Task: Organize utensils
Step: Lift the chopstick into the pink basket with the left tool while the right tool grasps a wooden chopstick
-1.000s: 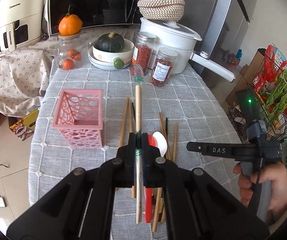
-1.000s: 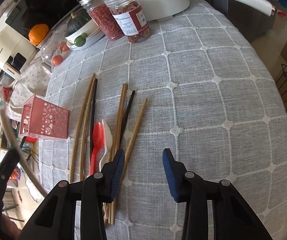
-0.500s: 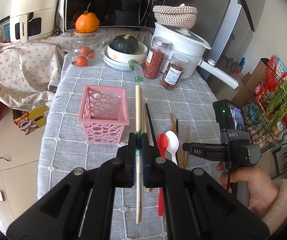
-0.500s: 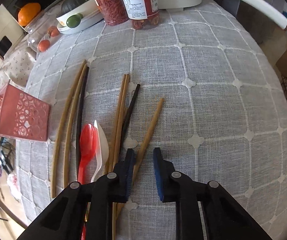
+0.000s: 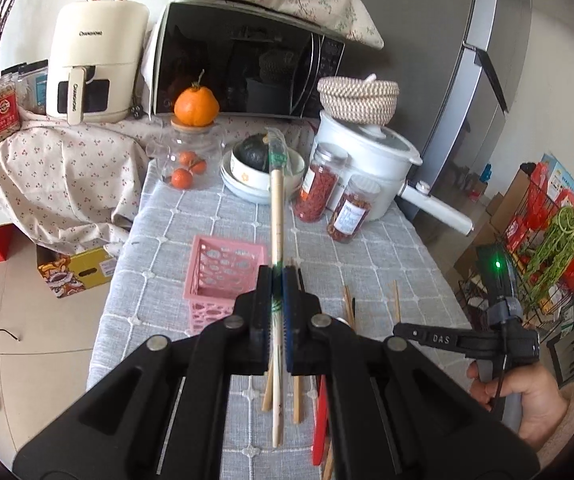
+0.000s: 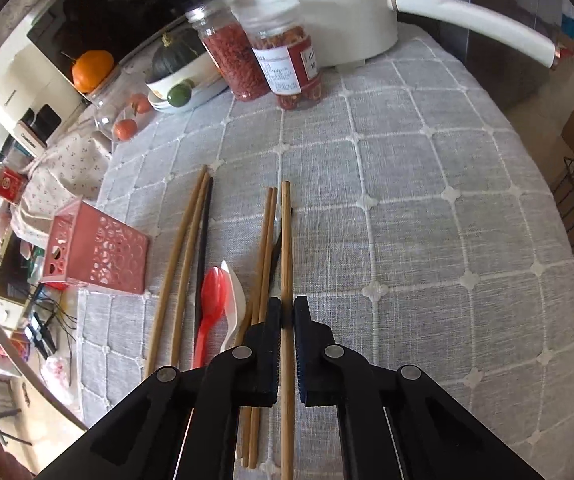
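My left gripper (image 5: pixel 278 280) is shut on a pale wooden chopstick in a clear wrapper (image 5: pixel 276 216) and holds it high above the table, right of the pink perforated basket (image 5: pixel 223 276). My right gripper (image 6: pixel 287 312) is shut on a brown chopstick (image 6: pixel 286 240) that lies along the grey tablecloth. Beside it lie several more brown chopsticks (image 6: pixel 265 236), a black chopstick (image 6: pixel 203 252), a red spoon (image 6: pixel 211 300) and a white spoon (image 6: pixel 236 300). The pink basket (image 6: pixel 95 252) stands left of them. The right gripper also shows in the left wrist view (image 5: pixel 407 330).
At the back of the table stand two jars of red food (image 6: pixel 255 60), a white pot with a long handle (image 5: pixel 371 160), a bowl with a squash (image 5: pixel 255 160) and a glass jar with an orange on top (image 5: pixel 191 148). A wire rack (image 5: pixel 547 248) stands at the right.
My left gripper has risen and pulled back with its chopstick. My right gripper has closed from open onto the rightmost brown chopstick and turned it straight.
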Demonstrator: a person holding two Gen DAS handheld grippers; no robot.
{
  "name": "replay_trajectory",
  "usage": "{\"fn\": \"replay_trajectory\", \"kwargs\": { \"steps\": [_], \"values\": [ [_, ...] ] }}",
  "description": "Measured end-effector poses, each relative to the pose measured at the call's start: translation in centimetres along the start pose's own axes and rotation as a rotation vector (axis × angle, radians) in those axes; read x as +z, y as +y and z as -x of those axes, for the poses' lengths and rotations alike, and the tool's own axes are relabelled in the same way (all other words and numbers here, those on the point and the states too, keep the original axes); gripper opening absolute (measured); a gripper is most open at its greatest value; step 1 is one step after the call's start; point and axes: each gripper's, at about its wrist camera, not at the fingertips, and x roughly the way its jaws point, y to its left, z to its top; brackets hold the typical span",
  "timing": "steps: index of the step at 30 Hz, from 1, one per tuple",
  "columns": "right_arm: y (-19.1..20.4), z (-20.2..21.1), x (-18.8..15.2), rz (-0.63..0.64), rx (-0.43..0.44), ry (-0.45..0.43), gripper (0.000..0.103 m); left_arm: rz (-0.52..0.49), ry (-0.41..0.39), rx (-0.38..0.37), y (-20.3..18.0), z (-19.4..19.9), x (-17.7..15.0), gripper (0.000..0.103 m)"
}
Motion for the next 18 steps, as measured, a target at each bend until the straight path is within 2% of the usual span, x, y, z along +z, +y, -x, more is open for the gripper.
{"fn": "replay_trajectory", "kwargs": {
  "steps": [3, 5, 8, 15, 18],
  "values": [
    [0.1, 3.2, -0.4, 0.022, 0.024, -0.067, 0.006, 0.026, -0.126, 0.014, 0.2, 1.2, 1.2, 0.006],
    [0.5, 5.3, -0.6, 0.04, 0.053, -0.121, 0.006, 0.057, -0.211, 0.052, 0.5, 1.8, 2.0, 0.006],
    [1.1, 8.2, -1.0, 0.078, 0.106, -0.216, 0.006, 0.09, -0.307, 0.077, 0.6, 1.7, 2.8, 0.006],
    [2.4, 11.6, -0.9, 0.138, 0.114, -0.388, 0.006, 0.023, -0.455, 0.2, 0.3, -1.4, 3.2, 0.006],
    [2.2, 12.9, -0.8, 0.141, 0.123, -0.429, 0.006, 0.034, -0.47, 0.232, 0.9, -2.7, 2.8, 0.006]
  ]
}}
